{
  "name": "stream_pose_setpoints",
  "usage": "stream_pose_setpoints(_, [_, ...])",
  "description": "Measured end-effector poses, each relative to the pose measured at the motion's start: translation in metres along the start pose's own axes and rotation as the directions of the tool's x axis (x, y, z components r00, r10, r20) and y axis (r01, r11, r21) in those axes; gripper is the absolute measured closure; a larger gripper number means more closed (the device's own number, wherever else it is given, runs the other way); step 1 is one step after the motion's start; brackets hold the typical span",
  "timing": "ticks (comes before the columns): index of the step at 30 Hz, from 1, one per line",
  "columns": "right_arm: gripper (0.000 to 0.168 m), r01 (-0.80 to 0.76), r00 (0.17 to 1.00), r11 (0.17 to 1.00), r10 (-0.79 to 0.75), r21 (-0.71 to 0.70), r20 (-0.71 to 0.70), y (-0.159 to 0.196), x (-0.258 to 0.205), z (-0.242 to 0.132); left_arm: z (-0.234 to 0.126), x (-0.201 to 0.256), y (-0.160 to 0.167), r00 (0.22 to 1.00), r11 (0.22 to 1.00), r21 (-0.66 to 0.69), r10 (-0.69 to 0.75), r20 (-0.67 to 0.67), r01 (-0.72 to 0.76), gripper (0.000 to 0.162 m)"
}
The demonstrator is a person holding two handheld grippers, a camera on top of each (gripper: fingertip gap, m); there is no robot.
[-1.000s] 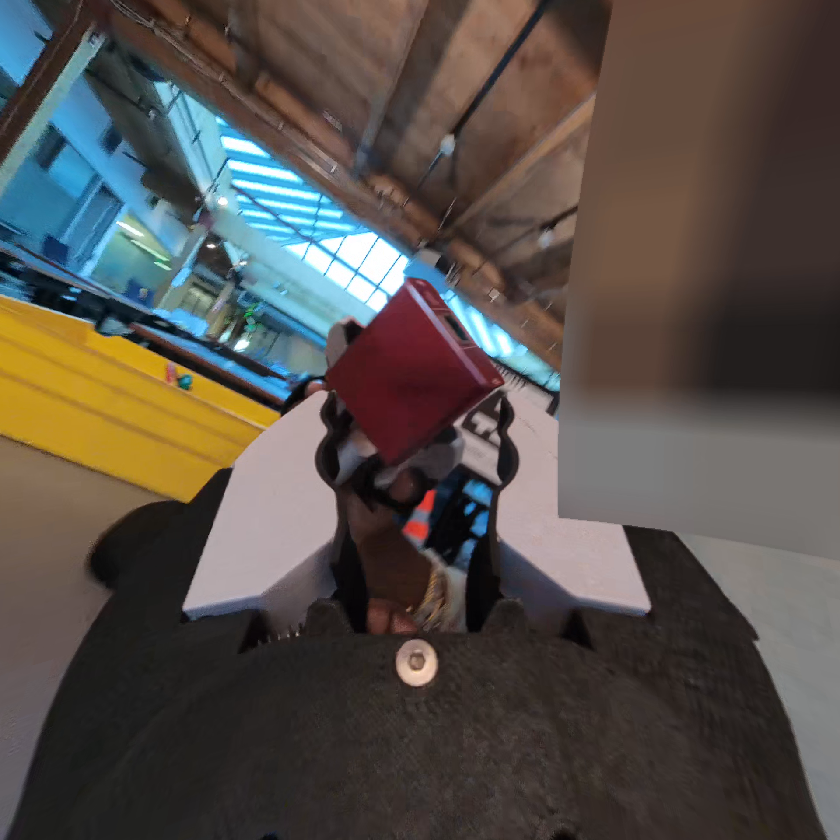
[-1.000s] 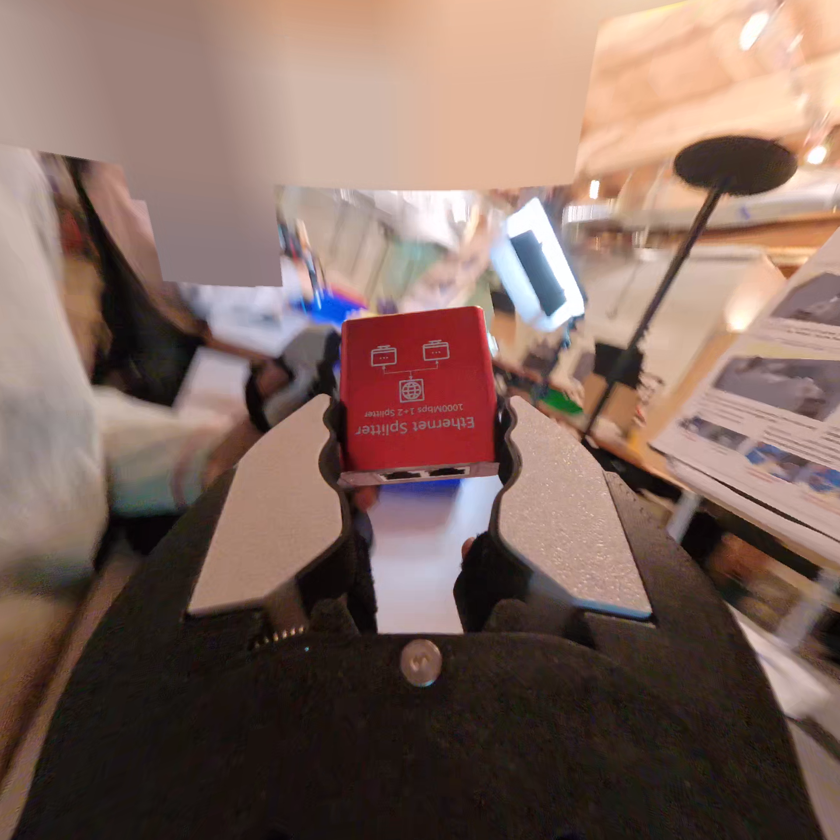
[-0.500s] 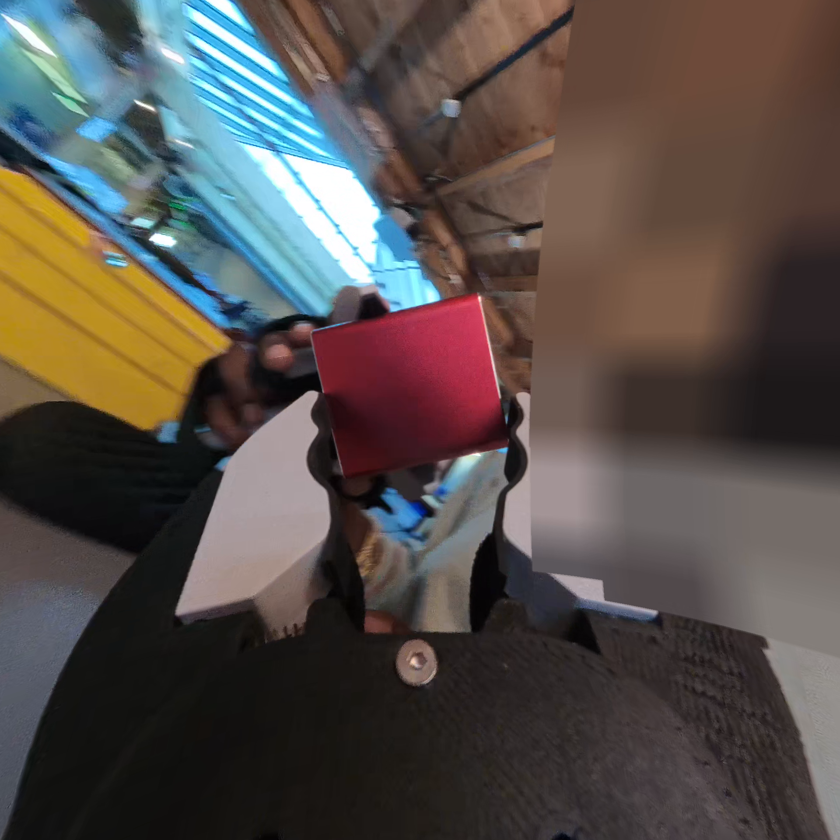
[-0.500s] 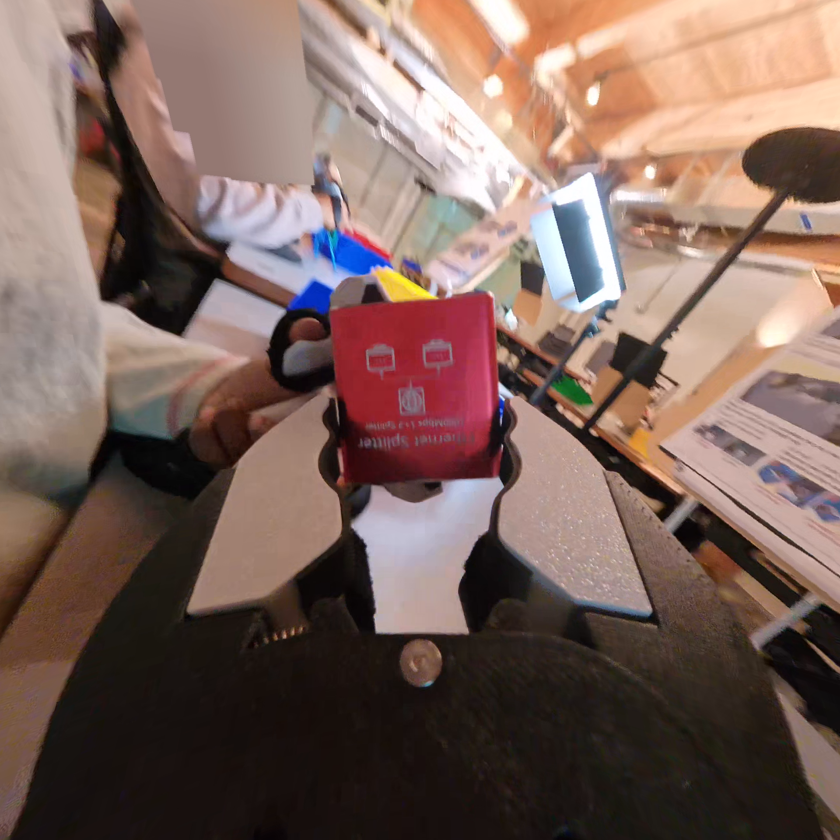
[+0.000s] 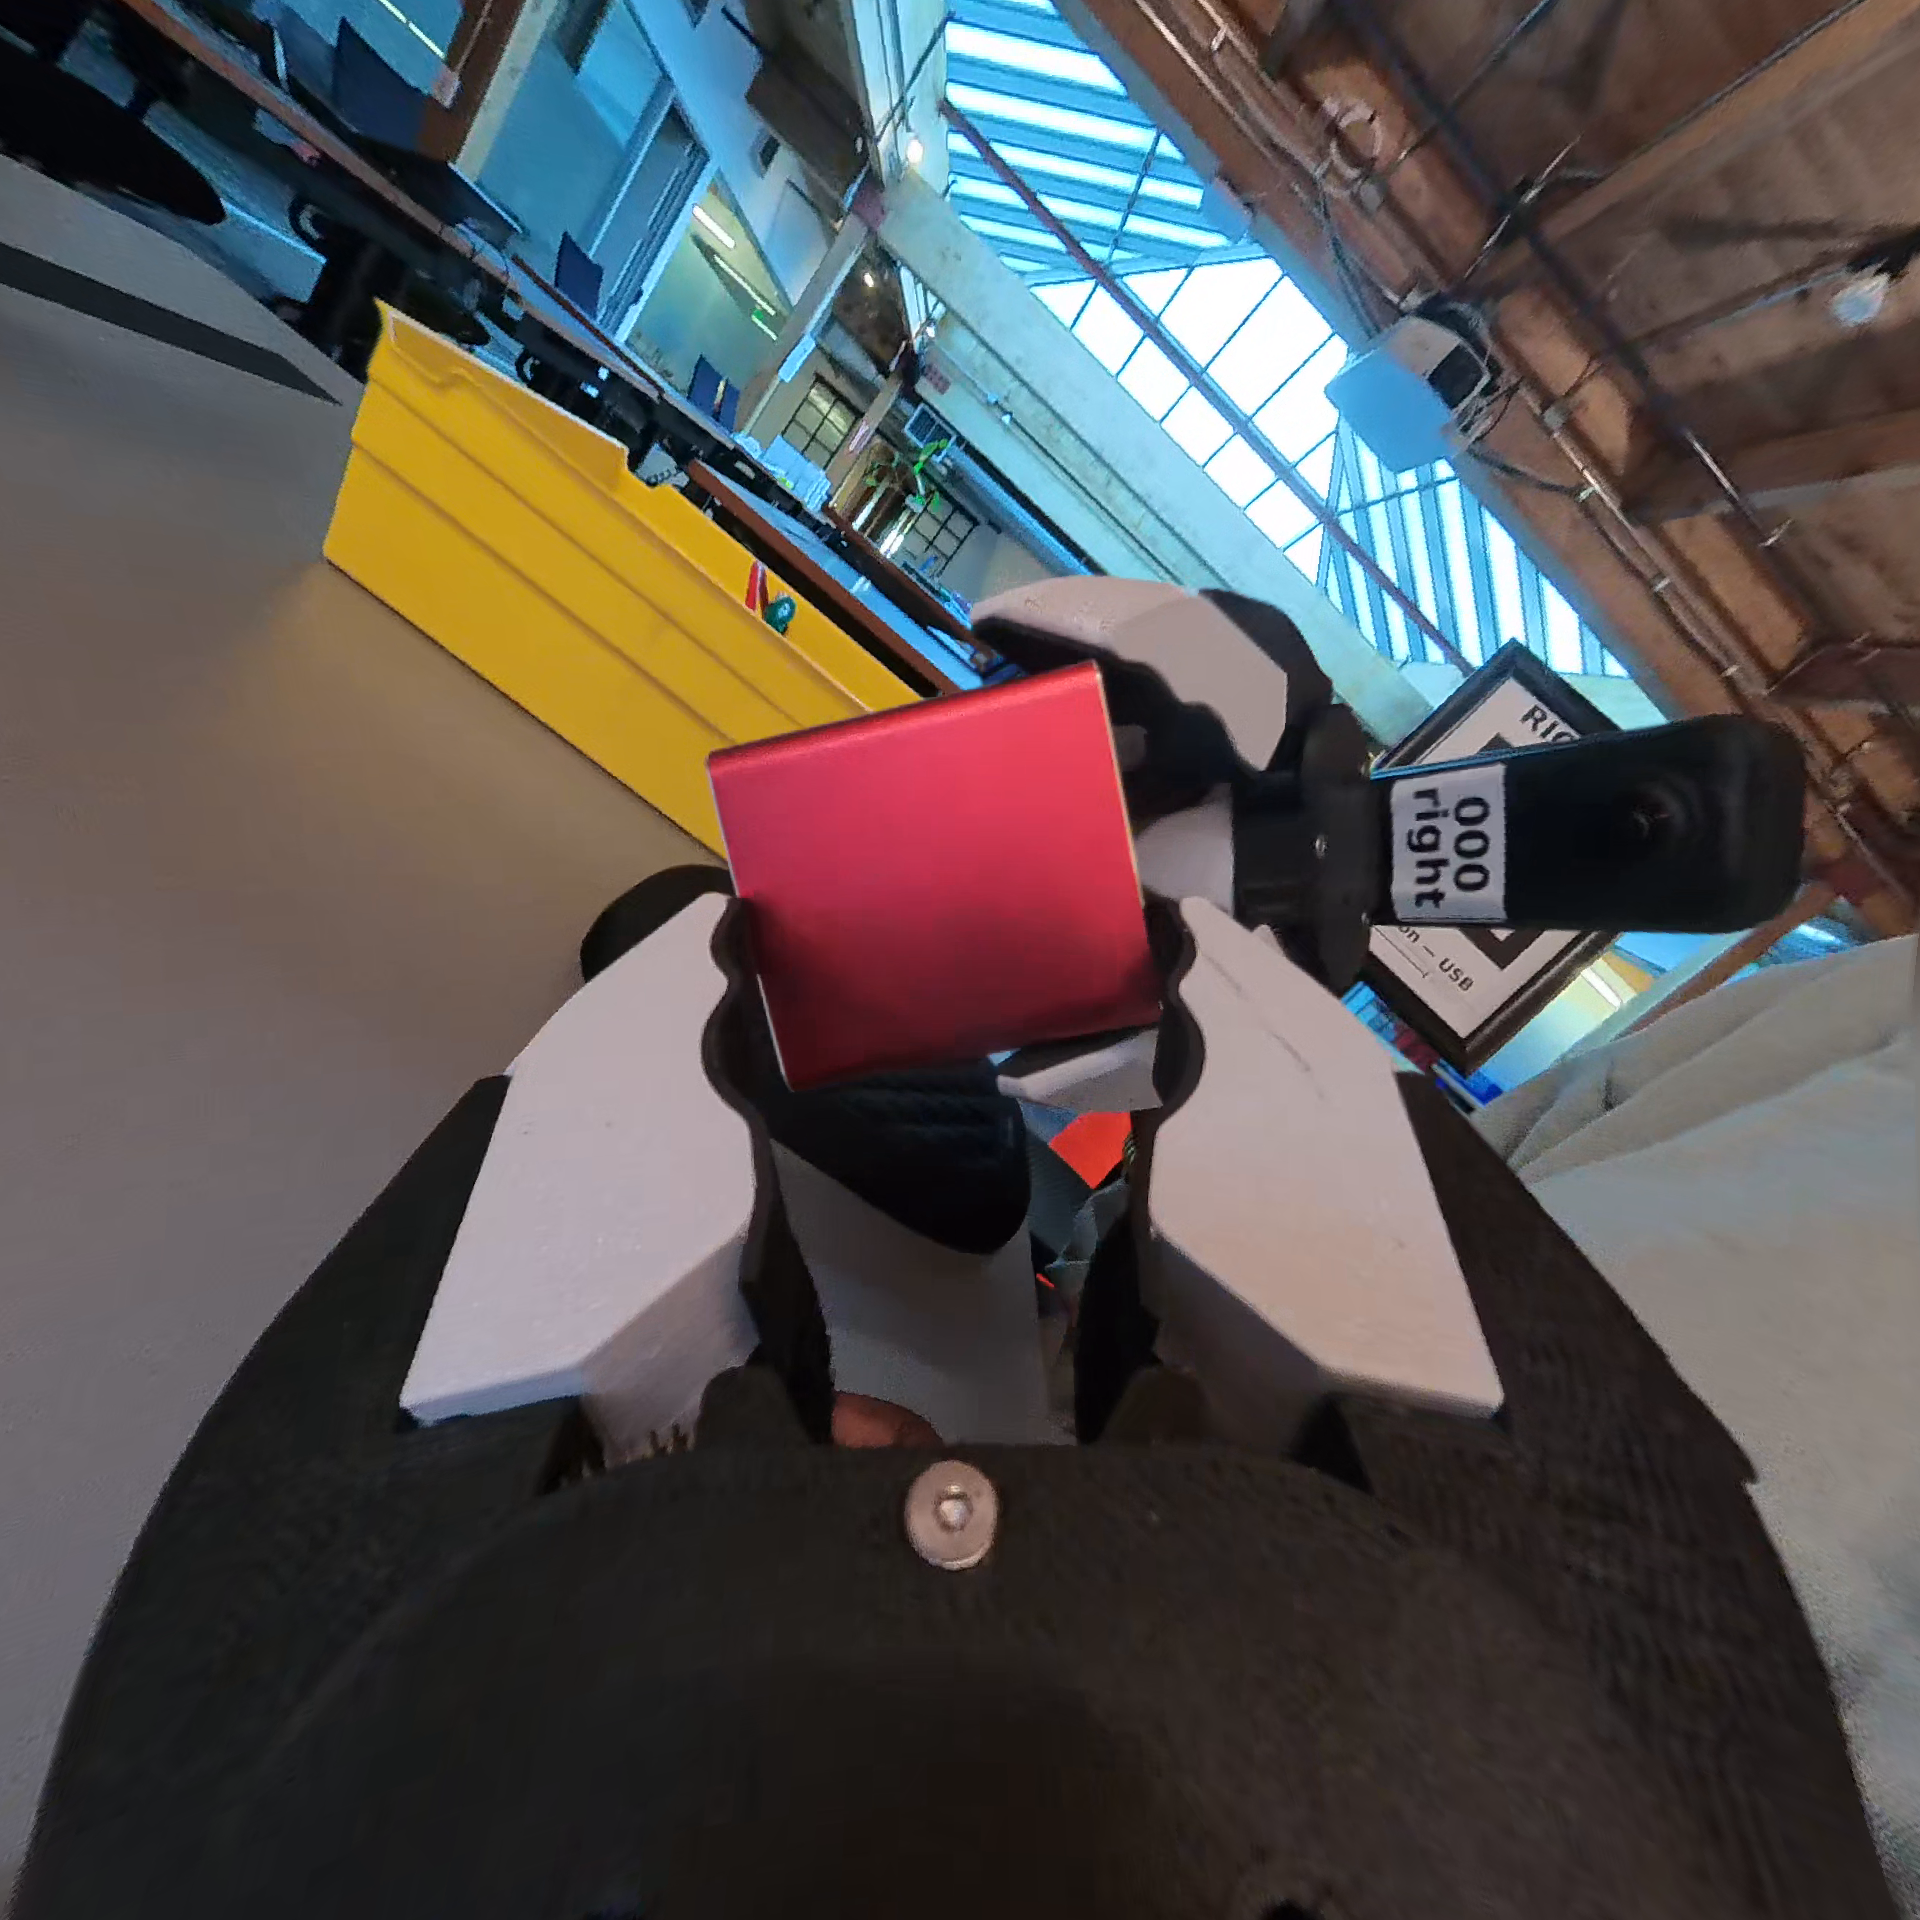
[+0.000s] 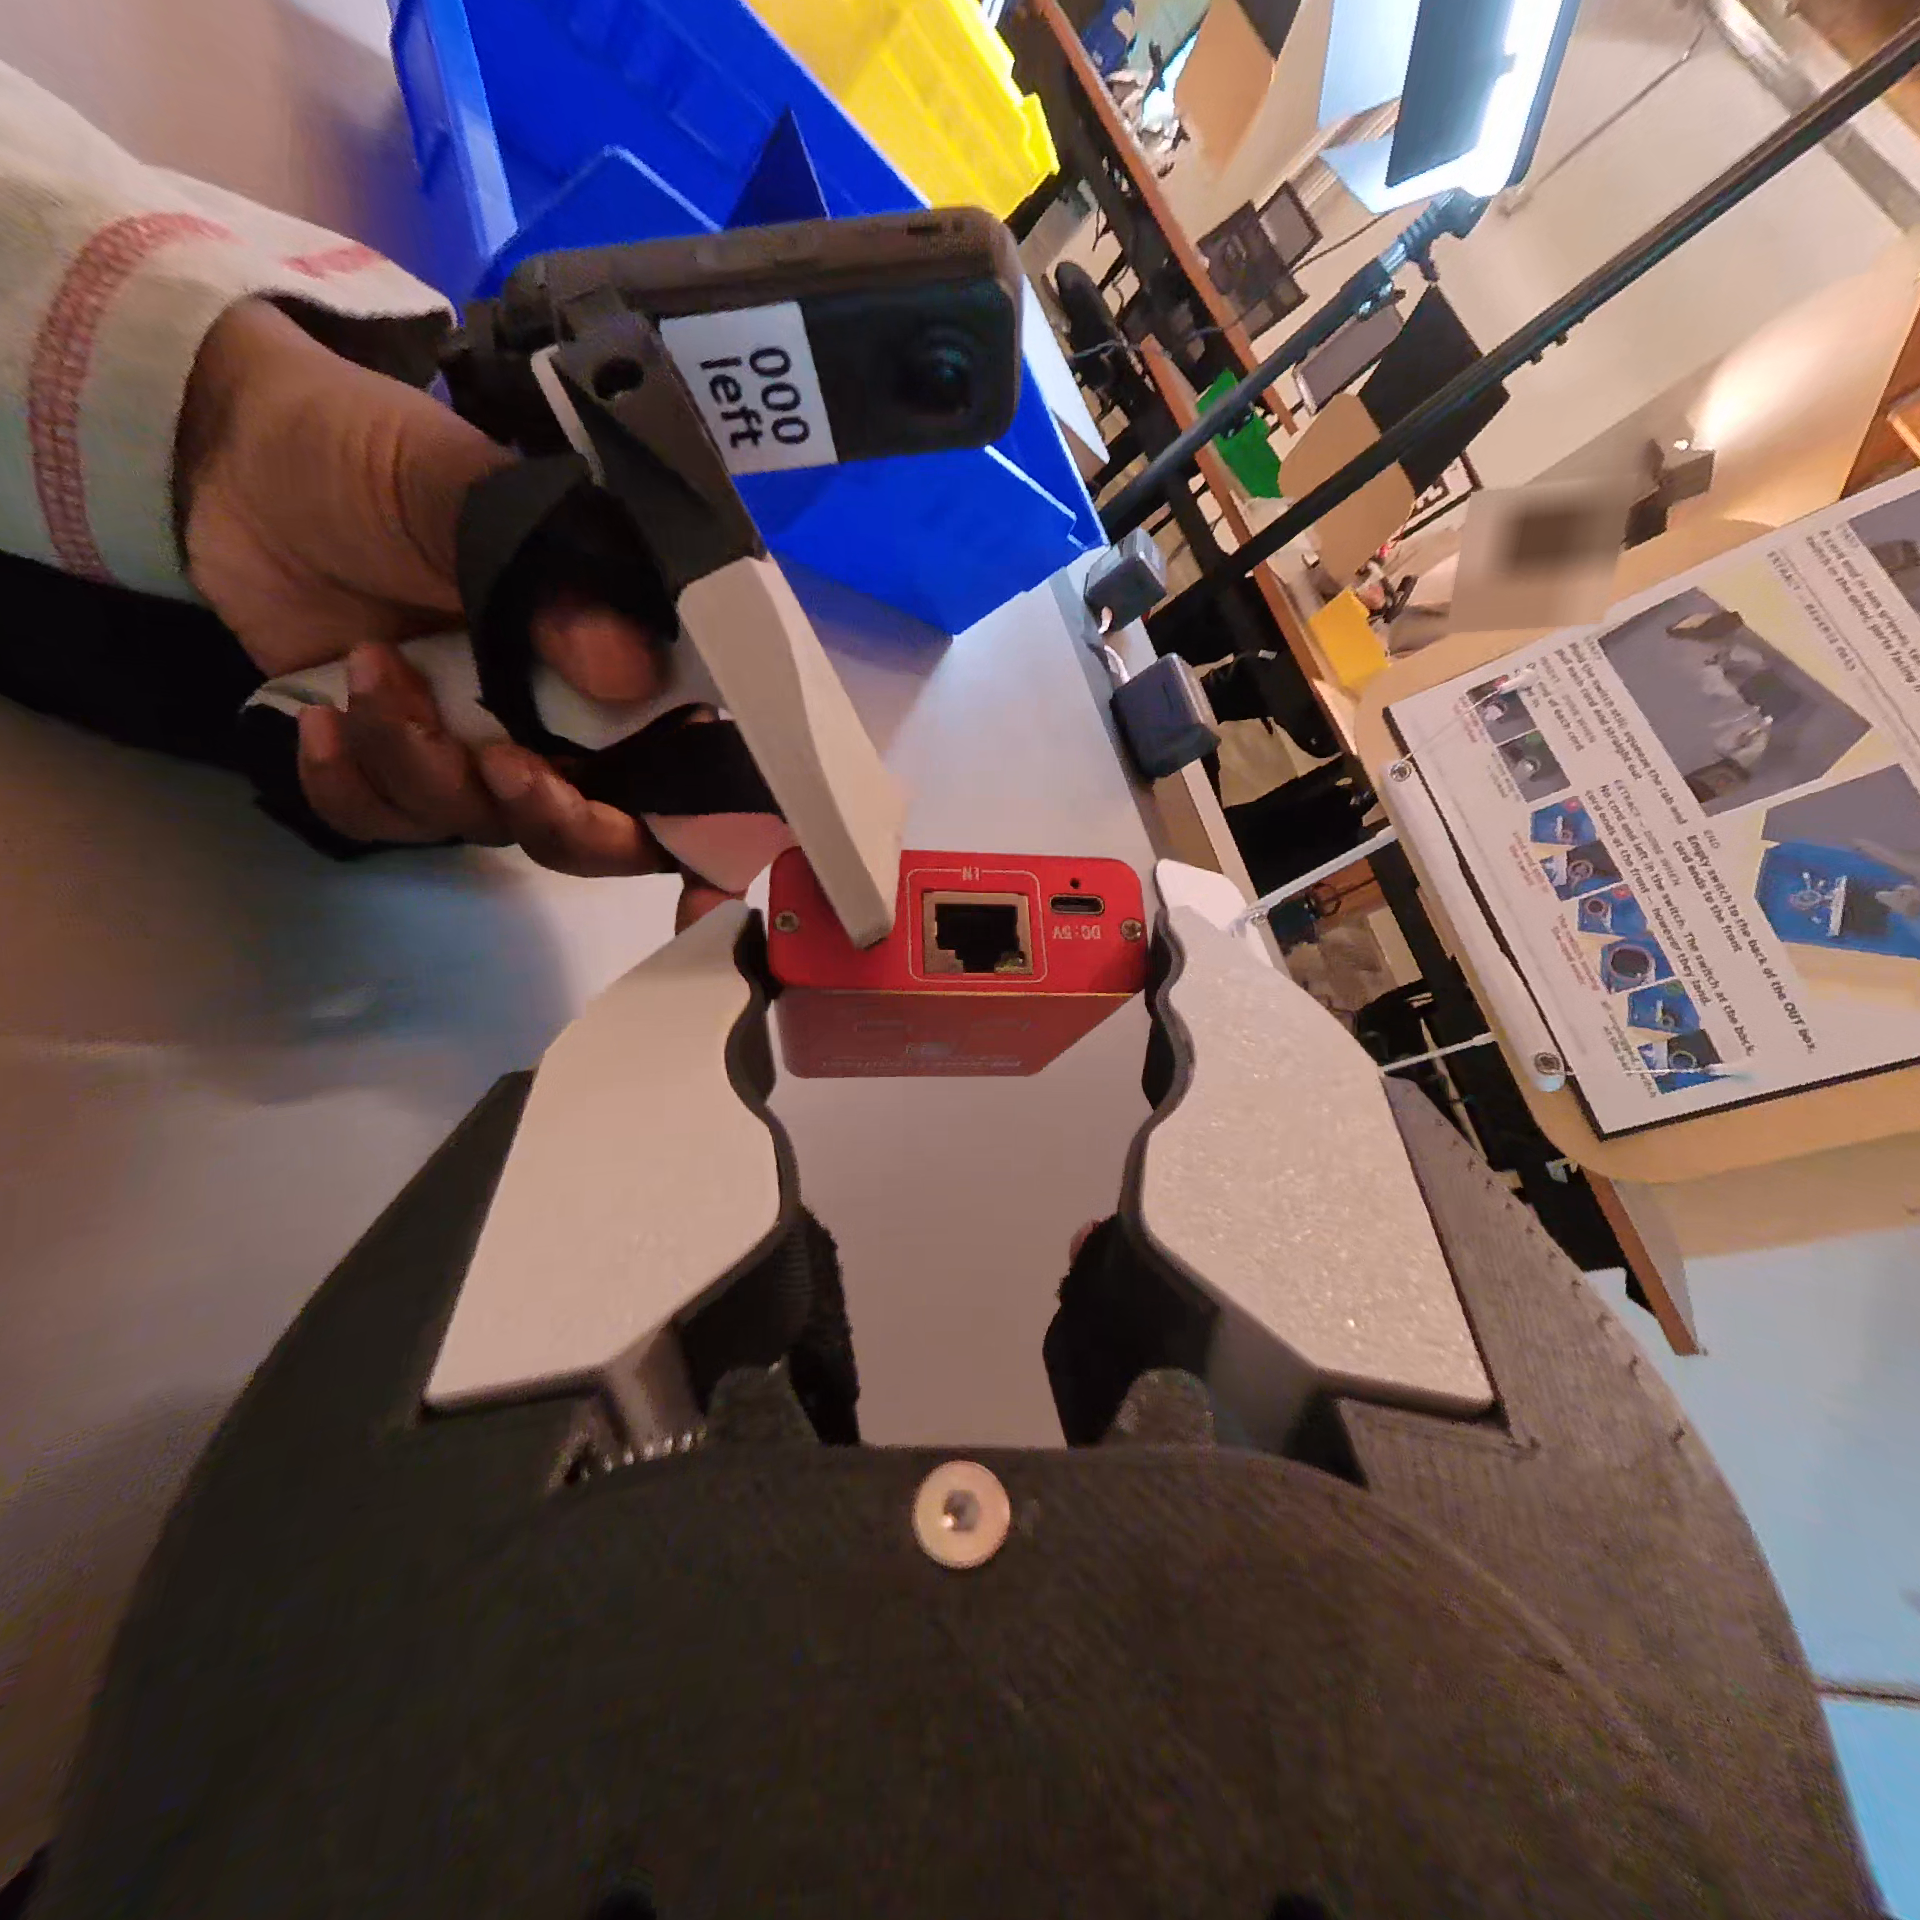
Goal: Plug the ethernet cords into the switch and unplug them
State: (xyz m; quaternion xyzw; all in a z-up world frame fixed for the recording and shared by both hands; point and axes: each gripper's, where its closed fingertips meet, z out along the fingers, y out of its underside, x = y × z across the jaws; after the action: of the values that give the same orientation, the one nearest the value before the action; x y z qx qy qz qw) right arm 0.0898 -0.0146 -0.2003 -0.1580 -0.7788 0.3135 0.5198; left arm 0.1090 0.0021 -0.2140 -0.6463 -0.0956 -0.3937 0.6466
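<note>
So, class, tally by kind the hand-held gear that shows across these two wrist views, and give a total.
Grippers: 2 (left gripper, right gripper)
Red switch: 1, between both pairs of fingers
Total: 3

One red switch (image 6: 956,961), two grippers, one blue bin (image 6: 644,135), one yellow bin (image 5: 540,561).

1. Your left wrist view was bright and sharp, lit by cool daylight through the skylight (image 5: 1226,343).
2. Your right wrist view was warmer; the sleeve (image 6: 114,343) blurred.
3. Both bent straight lines at the edges.
</note>
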Motion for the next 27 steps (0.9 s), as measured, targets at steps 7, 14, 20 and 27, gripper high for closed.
stream_pose_setpoints(7, [0.099, -0.18, 0.977, 0.983, 0.184, 0.044, -0.109, 0.015, 0.04, -0.023, -0.006, 0.011, -0.021, 0.998, 0.991, 0.135, 0.026, -0.061, -0.018, 0.082])
stream_pose_setpoints(14, [0.099, -0.521, 0.73, 0.853, 0.433, -0.02, -0.529, 0.111, 0.184, -0.097, -0.005, 0.007, -0.019, 0.999, 0.992, 0.12, 0.029, -0.04, -0.024, 0.086])
stream_pose_setpoints(20, [0.098, -0.774, 0.567, 0.613, 0.563, -0.155, -0.601, 0.234, 0.233, -0.121, -0.002, 0.006, -0.013, 0.998, 0.995, 0.081, 0.068, -0.017, -0.066, 0.088])
stream_pose_setpoints(27, [0.099, -0.878, 0.479, 0.336, 0.581, -0.342, -0.659, 0.337, 0.215, -0.115, 0.0, 0.001, -0.008, 0.997, 0.996, 0.044, 0.074, 0.005, -0.074, 0.09])
